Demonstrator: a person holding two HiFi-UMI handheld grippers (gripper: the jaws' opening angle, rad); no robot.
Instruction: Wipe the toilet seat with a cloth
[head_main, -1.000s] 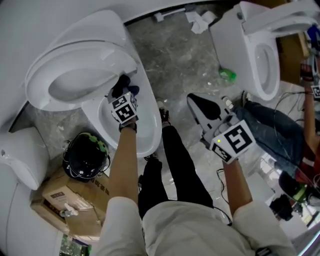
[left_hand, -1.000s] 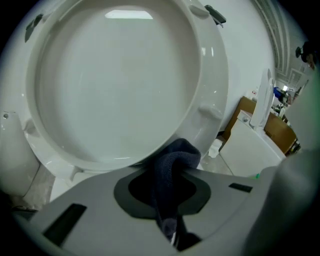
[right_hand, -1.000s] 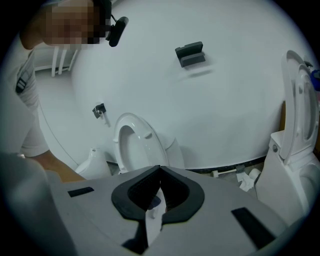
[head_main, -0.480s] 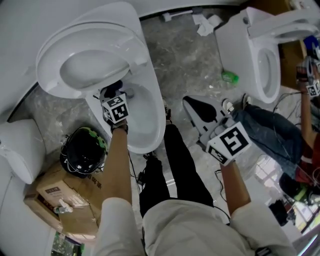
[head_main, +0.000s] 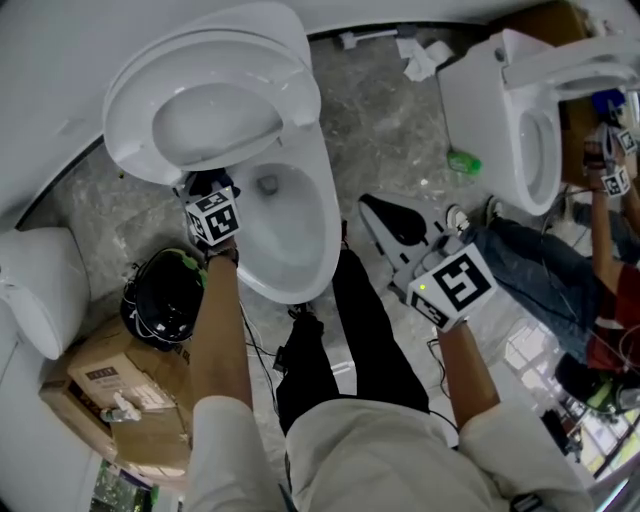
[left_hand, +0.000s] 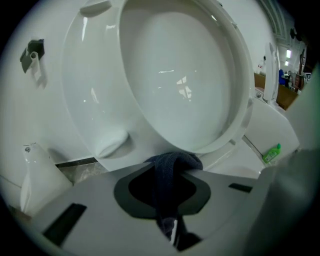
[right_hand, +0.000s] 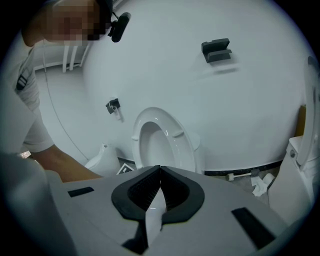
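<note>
**Evidently mid-wipe: cloth at the foot of the raised seat**

Leftmost in the head view lay a glossy black helmet with green trim (head_main: 165, 300) and a brown cardboard box (head_main: 110, 385), both on the grey marbled floor (head_main: 380, 110) and neither part of the job.

Just right of them, the left gripper (head_main: 208, 192) had its jaws clenched on a dark blue, soft-knit cloth (left_hand: 170, 172). The cloth bulged out past the jaw tips as a rounded wad. That wad sat at the lower, hinge end of the white, glossy, ring-shaped plastic toilet seat (head_main: 135, 150). The seat stood raised above the white porcelain bowl (head_main: 290, 235). In the left gripper view the wad looked pressed to the seat's bottom edge, right where it meets the bowl rim, though contact could not be confirmed.

By my reading the wiping was under way at that one spot. The wide sweep of the ring above carried no streaks or damp trails, so how much was done could not be told, and most of the ring probably remained. The seat looked clean and shiny, with bright reflections and an oval buffer on its underside.

Further right, the right gripper (head_main: 375, 210) hovered over the floor, well apart from the toilet, with its jaws pressed together on nothing.

Beyond it stood a second white toilet (head_main: 505, 110), with another person's jeans-clad legs (head_main: 535, 255) beside it.
</note>
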